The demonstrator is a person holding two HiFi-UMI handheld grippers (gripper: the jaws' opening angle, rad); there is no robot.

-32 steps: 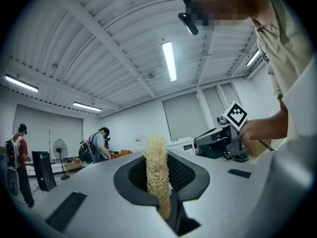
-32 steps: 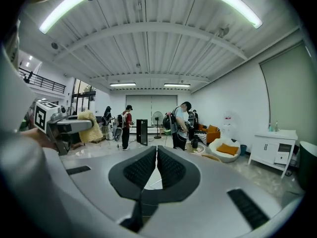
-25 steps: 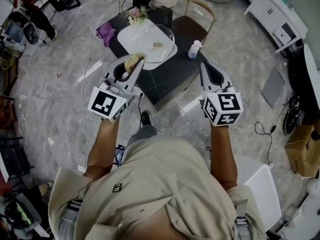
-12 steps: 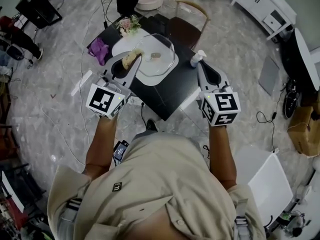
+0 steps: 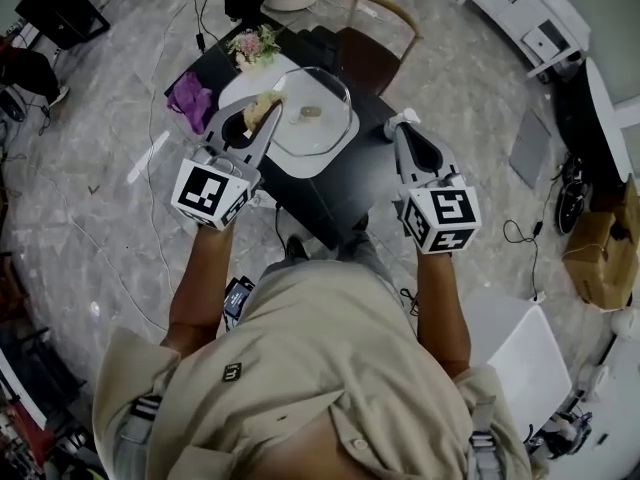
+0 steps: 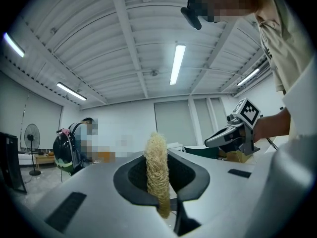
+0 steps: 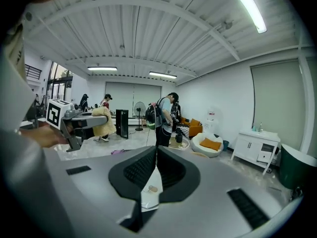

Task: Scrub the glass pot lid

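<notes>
The glass pot lid (image 5: pixel 314 110) lies knob-up on a white mat (image 5: pixel 250 86) on the black table (image 5: pixel 340 183). My left gripper (image 5: pixel 266 114) is shut on a tan loofah scrubber (image 5: pixel 260 111), held above the lid's left rim; whether it touches I cannot tell. In the left gripper view the loofah (image 6: pixel 157 175) stands upright between the jaws. My right gripper (image 5: pixel 402 128) hovers shut and empty at the table's right edge, apart from the lid. In the right gripper view its jaws meet at the tip (image 7: pixel 155 151).
A small white bottle (image 5: pixel 402 119) stands right at the right gripper's tip. A purple cloth (image 5: pixel 189 98) and a flower bunch (image 5: pixel 251 44) lie at the table's left and far side. A brown chair (image 5: pixel 370 56) stands behind the table. Cables cross the floor.
Both grippers have come forward towards the table. The loofah has moved from the table's near side to the lid's left rim, and the right gripper's tip has reached the bottle.
</notes>
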